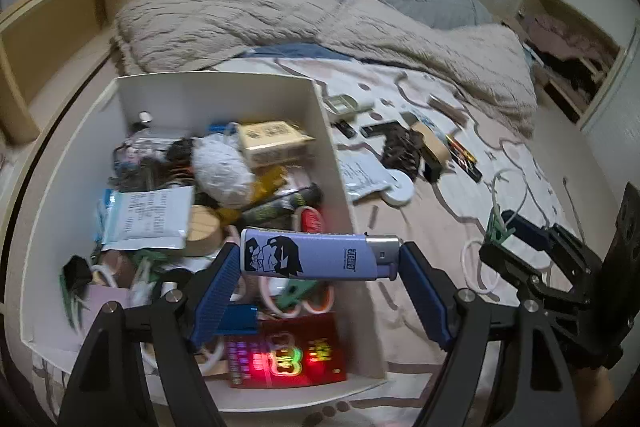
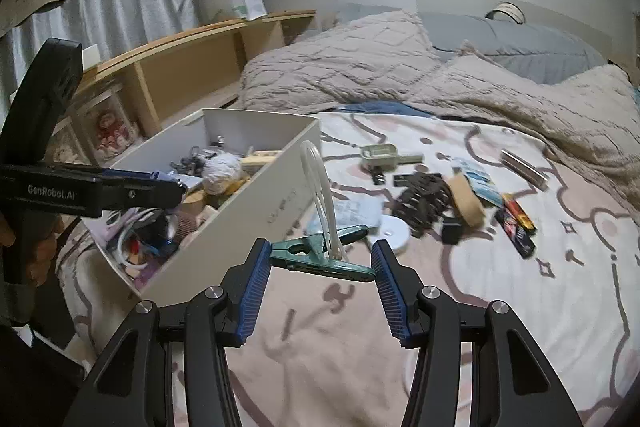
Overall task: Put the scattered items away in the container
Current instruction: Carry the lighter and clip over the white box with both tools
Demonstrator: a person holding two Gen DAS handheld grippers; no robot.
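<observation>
A white box (image 1: 332,163) full of odds and ends stands on the bed; it also shows in the right wrist view (image 2: 248,203). My left gripper (image 1: 320,263) is shut on a purple lighter (image 1: 316,257), held crosswise above the box's near right part. My right gripper (image 2: 320,263) is shut on a green clothespin (image 2: 320,259) with a white looped cord (image 2: 320,195), just right of the box above the bedsheet. In the left wrist view the right gripper (image 1: 516,239) with its clothespin shows at the right.
Scattered items lie on the patterned sheet (image 2: 520,307): a white disc (image 2: 394,231), a dark hair claw (image 2: 424,203), a tape roll (image 2: 466,201), dark lighters (image 2: 518,227), a paper packet (image 2: 356,211), a beige tool (image 2: 384,155). A rumpled blanket (image 2: 480,95) lies behind, a wooden shelf (image 2: 192,67) at left.
</observation>
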